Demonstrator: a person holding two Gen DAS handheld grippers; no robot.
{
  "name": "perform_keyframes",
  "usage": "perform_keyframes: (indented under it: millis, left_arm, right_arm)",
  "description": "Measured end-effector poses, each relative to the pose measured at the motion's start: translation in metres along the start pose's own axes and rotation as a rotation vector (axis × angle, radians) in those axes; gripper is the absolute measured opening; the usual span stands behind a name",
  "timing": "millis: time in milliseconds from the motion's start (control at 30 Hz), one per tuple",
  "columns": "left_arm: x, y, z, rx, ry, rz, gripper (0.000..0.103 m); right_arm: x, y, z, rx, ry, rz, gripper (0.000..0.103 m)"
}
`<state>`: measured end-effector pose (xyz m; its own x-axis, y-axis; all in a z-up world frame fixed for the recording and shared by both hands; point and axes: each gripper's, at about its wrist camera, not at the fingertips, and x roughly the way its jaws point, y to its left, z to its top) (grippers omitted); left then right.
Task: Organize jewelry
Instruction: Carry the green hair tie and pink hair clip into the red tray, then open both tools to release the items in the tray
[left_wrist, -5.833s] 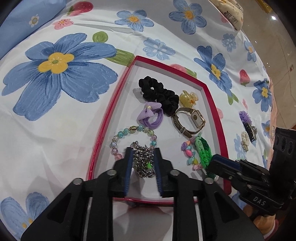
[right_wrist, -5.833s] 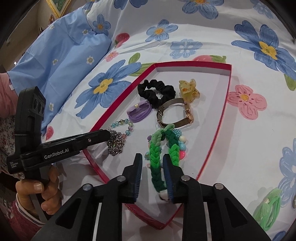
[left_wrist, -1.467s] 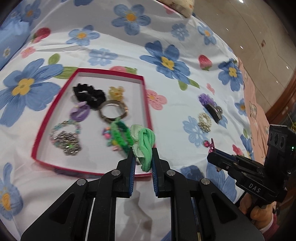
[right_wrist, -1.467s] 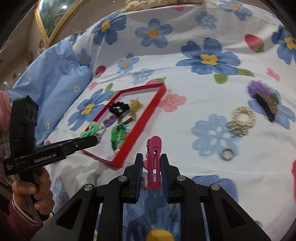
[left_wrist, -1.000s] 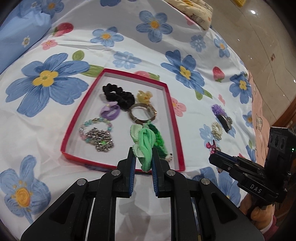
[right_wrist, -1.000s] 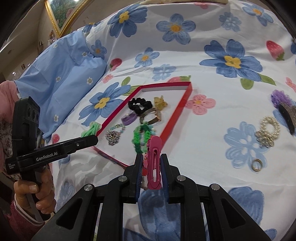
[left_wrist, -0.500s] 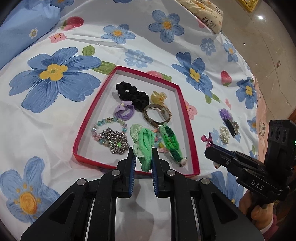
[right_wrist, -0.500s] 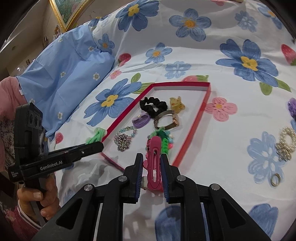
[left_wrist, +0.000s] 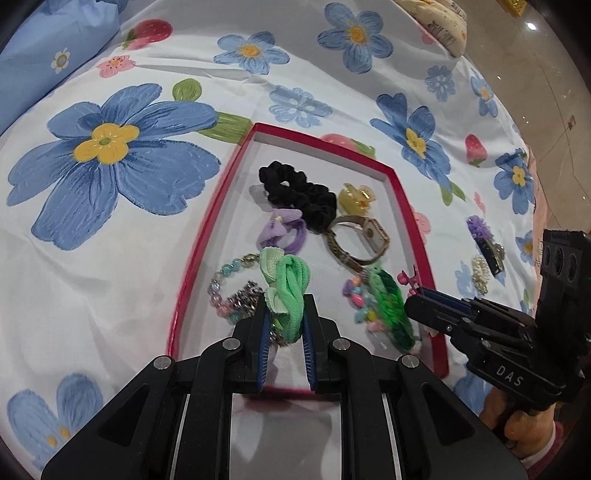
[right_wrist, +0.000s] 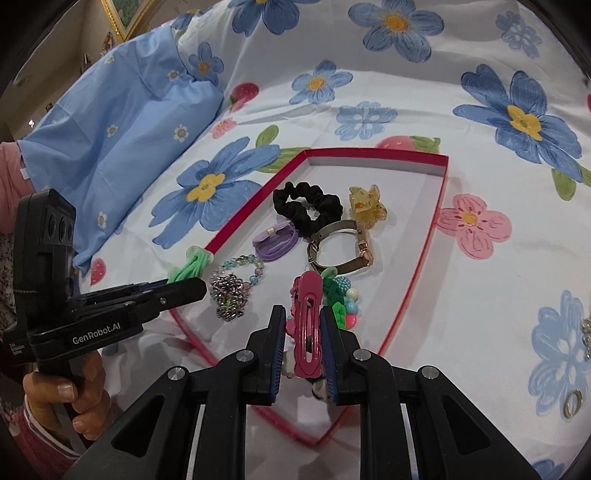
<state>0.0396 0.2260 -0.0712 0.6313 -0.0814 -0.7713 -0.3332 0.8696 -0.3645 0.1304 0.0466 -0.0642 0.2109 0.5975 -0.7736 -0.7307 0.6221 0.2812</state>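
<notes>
A shallow red-rimmed tray (left_wrist: 207, 225) (right_wrist: 439, 206) lies on the flowered bedspread. In it are a black scrunchie (left_wrist: 299, 194), a yellow claw clip (left_wrist: 354, 199), a purple hair tie (left_wrist: 282, 230), a watch (left_wrist: 360, 240), a bead bracelet with a chain (left_wrist: 231, 295) and a green braided band (left_wrist: 389, 308). My left gripper (left_wrist: 284, 314) is shut on a light green hair tie (left_wrist: 286, 286) over the tray's near left part. My right gripper (right_wrist: 303, 326) is shut on a pink hair clip (right_wrist: 308, 325) above the tray's near end.
Outside the tray to the right lie a purple flower clip (left_wrist: 484, 236), a pearl band (left_wrist: 480, 275) and a small gold ring (right_wrist: 572, 406). A light blue pillow (right_wrist: 122, 122) lies at the left. Each view shows the other gripper held by a hand.
Both grippers have come closer to the tray and lower, each still holding its item. The tray now fills more of both views.
</notes>
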Motion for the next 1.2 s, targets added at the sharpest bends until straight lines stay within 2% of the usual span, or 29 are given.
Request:
perform_keyframes:
  millis: [233,600,700,800,1200]
  left_arm:
    - [0.017,0.006,-0.001,-0.001,0.042,0.009,0.014]
    - [0.026,0.005,-0.001,0.011,0.057,0.027,0.015]
    - [0.025,0.005,-0.002,0.007,0.056,0.035,0.019]
    - [0.024,0.006,-0.002,0.000,0.056,0.037,0.027]
    - [0.023,0.006,-0.002,-0.006,0.057,0.040,0.034]
  right_arm:
    - [0.019,-0.003,-0.001,0.002,0.044,-0.001,0.019]
    - [0.024,-0.002,-0.002,0.001,0.049,0.006,0.020]
    - [0.024,-0.002,-0.002,0.003,0.050,0.007,0.020]
    - [0.023,-0.002,-0.002,0.006,0.048,0.007,0.020]
    - [0.018,-0.003,-0.002,0.009,0.041,0.010,0.027]
